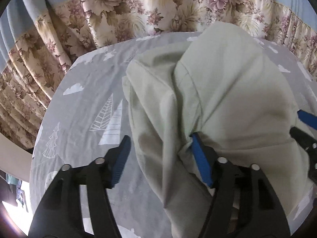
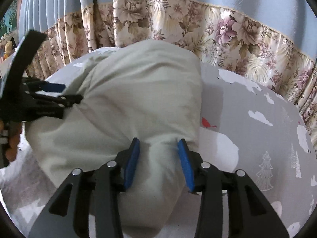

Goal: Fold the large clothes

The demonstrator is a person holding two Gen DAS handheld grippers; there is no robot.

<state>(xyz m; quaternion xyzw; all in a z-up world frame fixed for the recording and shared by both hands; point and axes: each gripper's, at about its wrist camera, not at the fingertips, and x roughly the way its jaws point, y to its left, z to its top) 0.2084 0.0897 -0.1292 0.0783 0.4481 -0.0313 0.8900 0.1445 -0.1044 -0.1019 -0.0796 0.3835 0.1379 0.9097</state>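
Observation:
A large pale green garment (image 1: 227, 91) lies bunched on the grey printed bed sheet (image 1: 83, 107). My left gripper (image 1: 160, 158) is open, its jaws wide apart; a fold of the garment lies between them and drapes over the right finger (image 1: 200, 158). My right gripper (image 2: 158, 162) has its jaws partly closed on a thick bunch of the same garment (image 2: 138, 99). The left gripper also shows at the left edge of the right wrist view (image 2: 49, 97), against the cloth. The right gripper shows at the right edge of the left wrist view (image 1: 305, 127).
A floral and blue curtain (image 1: 138, 10) hangs behind the bed's far edge, also seen in the right wrist view (image 2: 237, 37). Grey sheet with white trees and clouds (image 2: 267, 138) spreads right of the garment. A room floor (image 1: 13, 198) lies beyond the bed's left edge.

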